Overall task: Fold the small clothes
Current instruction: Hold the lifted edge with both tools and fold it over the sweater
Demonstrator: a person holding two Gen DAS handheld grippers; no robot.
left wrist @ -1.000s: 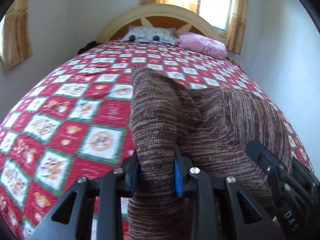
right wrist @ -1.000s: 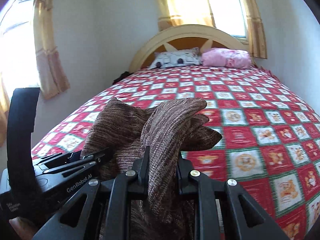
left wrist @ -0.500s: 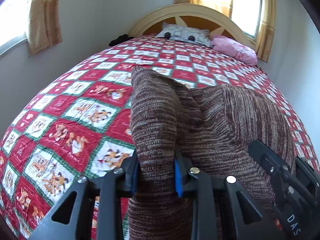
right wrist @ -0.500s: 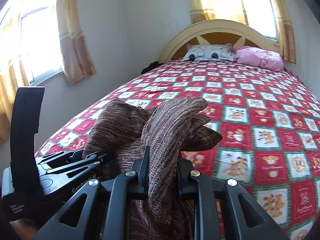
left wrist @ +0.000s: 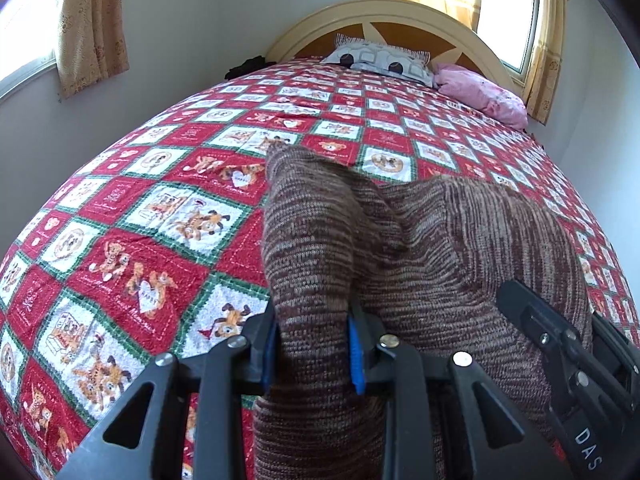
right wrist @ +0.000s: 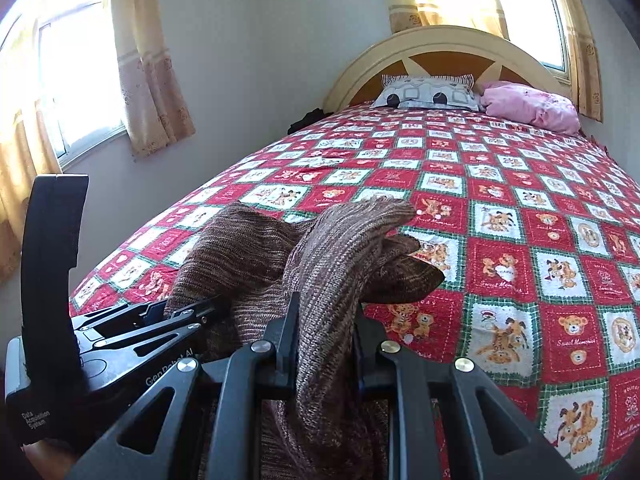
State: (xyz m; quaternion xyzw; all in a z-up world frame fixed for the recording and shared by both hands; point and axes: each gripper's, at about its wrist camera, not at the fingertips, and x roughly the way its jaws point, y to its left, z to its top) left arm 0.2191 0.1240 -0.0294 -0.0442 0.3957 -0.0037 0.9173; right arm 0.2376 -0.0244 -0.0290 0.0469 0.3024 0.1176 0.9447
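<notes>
A brown marled knitted garment [left wrist: 420, 248] hangs between both grippers above the near end of the bed. My left gripper [left wrist: 312, 344] is shut on its left edge, with the knit bunched up between the blue-padded fingers. My right gripper [right wrist: 324, 332] is shut on the other edge [right wrist: 340, 256], and folds of knit droop over its fingers. In the right wrist view the left gripper [right wrist: 120, 336] is close at the lower left. In the left wrist view the right gripper [left wrist: 568, 364] is close at the lower right. The garment's lower part is hidden below the frames.
The bed has a red, white and green patchwork bedspread [right wrist: 520, 216]. A grey patterned pillow [right wrist: 428, 96] and a pink pillow [right wrist: 532, 106] lie by the cream headboard [right wrist: 440, 44]. A dark item [right wrist: 308, 118] lies at the bed's far left corner. Walls and curtained windows flank the bed.
Both grippers have swung to the left and tilted, still shut on the garment. More of the left wall and window shows now. The garment's shape is almost unchanged.
</notes>
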